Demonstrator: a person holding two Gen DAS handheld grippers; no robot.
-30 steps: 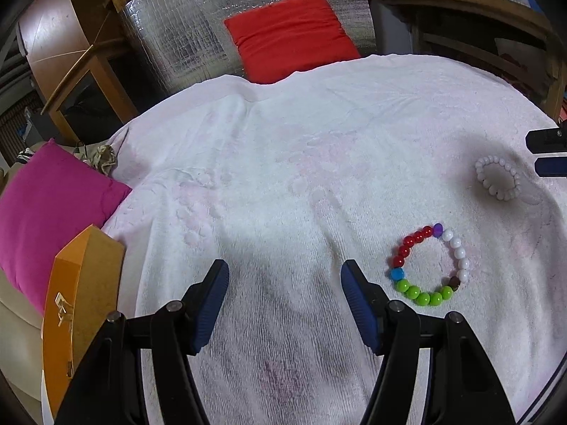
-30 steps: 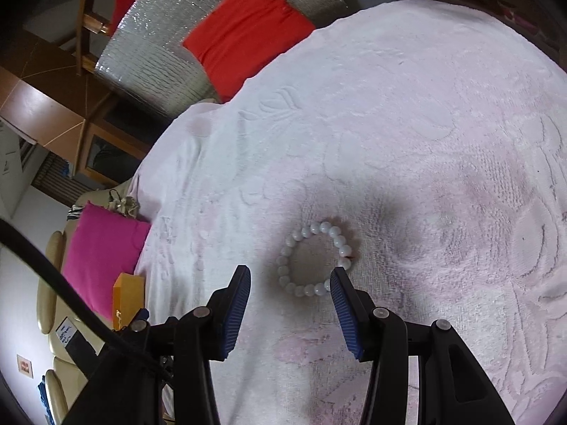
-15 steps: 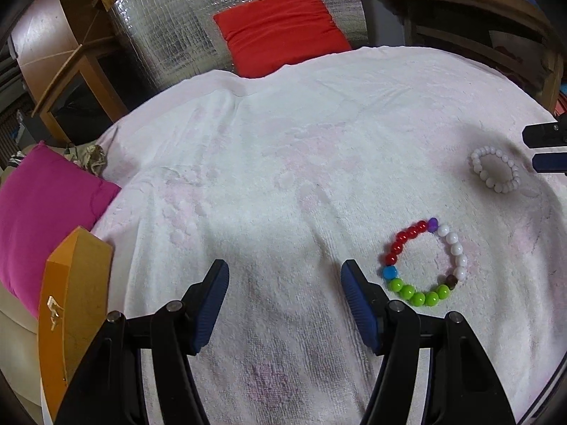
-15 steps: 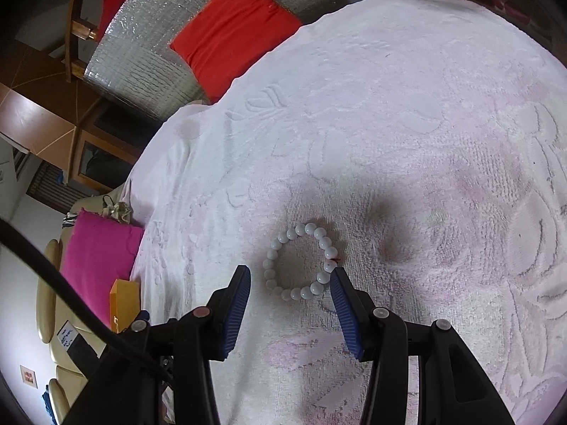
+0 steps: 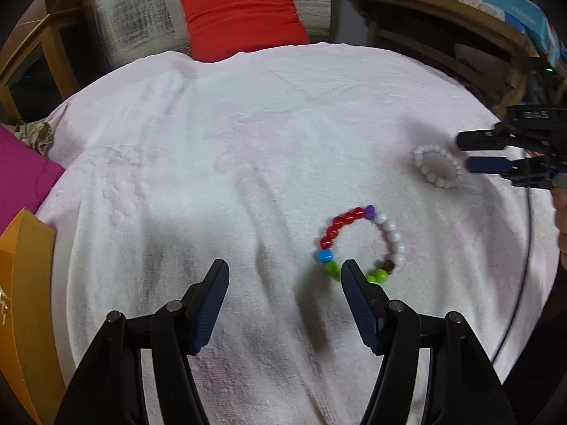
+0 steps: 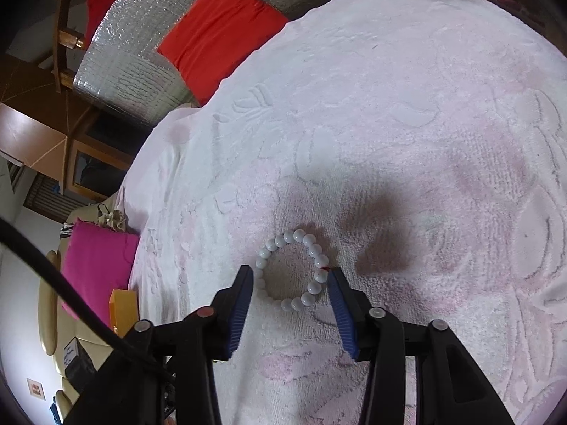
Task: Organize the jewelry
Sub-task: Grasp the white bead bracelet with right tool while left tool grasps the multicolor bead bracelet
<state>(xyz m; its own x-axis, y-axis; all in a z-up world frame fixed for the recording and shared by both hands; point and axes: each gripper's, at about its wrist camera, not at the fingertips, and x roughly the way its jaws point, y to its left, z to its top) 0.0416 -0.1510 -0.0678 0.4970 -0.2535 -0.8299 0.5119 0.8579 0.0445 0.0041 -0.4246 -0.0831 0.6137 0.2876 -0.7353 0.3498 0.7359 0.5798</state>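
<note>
Reaching for pickup, both sides; nothing lifted yet. Judged step: approach and straddle, ahead of the first grasp.

Right gripper (image 6: 291, 276): jaws spread wide, holding nothing. White bracelet (image 6: 292, 272) lies flat on the towel (image 6: 407, 113), its near half between the two blue pads. Left pad tip sits at or on the beads of the near-left arc; right pad tip just beside the bead with the red thread knot. Contact cannot be confirmed from this view. Left wrist view agrees: the right gripper (image 5: 467, 152) comes in side-on, tips at the far edge of the white bracelet (image 5: 437, 170).

Left gripper (image 5: 285, 271): jaws also wide apart, empty. Colored bracelet (image 5: 359, 244) lies flat, ahead and to the right of the jaw gap, not between the pads. Right pad tip overlaps the green beads at the near edge; the rest of the ring is outside the span.

Next move, right side: probably lower a touch and close across the ring; beads are round and may roll off the pads, so a squeeze on one strand against the towel may hold better.

Next move, left side: shift right to centre on the ring before closing.

Orange box (image 5: 24, 304) stands at the towel's left edge, well apart from both bracelets; a likely destination, though its inside is not visible.
</note>
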